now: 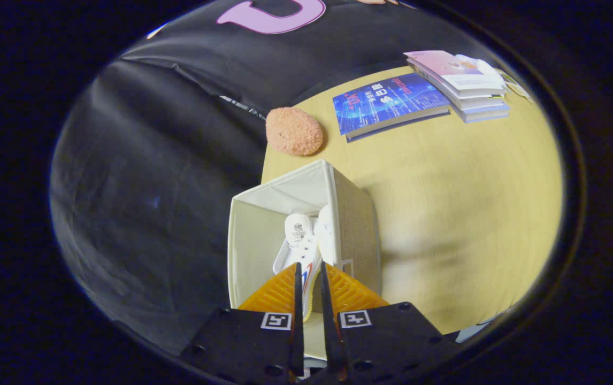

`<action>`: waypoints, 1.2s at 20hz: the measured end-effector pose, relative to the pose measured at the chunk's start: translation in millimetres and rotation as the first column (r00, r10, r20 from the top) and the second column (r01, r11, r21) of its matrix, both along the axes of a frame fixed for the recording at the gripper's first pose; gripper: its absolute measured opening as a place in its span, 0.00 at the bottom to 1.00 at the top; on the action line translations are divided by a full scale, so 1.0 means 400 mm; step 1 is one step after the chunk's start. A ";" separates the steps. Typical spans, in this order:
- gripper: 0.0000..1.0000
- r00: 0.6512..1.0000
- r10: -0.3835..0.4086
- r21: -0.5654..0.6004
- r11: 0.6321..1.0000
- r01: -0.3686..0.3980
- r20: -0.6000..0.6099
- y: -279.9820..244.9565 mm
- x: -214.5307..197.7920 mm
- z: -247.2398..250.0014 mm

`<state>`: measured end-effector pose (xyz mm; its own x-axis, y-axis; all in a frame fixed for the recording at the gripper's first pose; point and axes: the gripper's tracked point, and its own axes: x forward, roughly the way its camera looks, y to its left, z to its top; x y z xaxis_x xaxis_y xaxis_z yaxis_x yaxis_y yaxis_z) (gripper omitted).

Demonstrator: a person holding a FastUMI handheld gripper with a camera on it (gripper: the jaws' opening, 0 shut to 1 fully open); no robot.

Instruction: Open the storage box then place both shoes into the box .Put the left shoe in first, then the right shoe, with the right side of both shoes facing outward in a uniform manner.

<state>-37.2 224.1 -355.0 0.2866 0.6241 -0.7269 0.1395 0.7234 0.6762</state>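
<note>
While between fingers, shoe heel-end ahead.

Pale wood-grain counter. Open fabric storage box at its near corner. Beyond the box, at the counter's edge, a fuzzy orange oval object. Blue book beside it; stacked books farther along.

The gripper has two ribbed orange fingers on black blocks with screw holes, each block bearing a small square black-and-white marker.
</note>
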 end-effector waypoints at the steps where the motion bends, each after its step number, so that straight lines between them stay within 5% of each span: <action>1: 0.19 1.000 -0.004 0.004 1.000 0.004 0.000 -0.003 0.003 0.002; 8: 0.19 0.992 -0.095 0.004 0.995 0.095 0.082 -0.123 0.072 0.049; 14: 0.19 0.943 -0.193 -0.051 0.975 0.215 0.271 -0.311 0.169 0.143; 20: 0.19 0.832 -0.229 -0.133 0.932 0.337 0.505 -0.512 0.247 0.294; 24: 0.19 0.711 -0.205 -0.186 0.883 0.431 0.673 -0.642 0.295 0.420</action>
<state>80.9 -32.6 -187.1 0.8768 0.1849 -0.4439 0.0354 0.8958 0.4431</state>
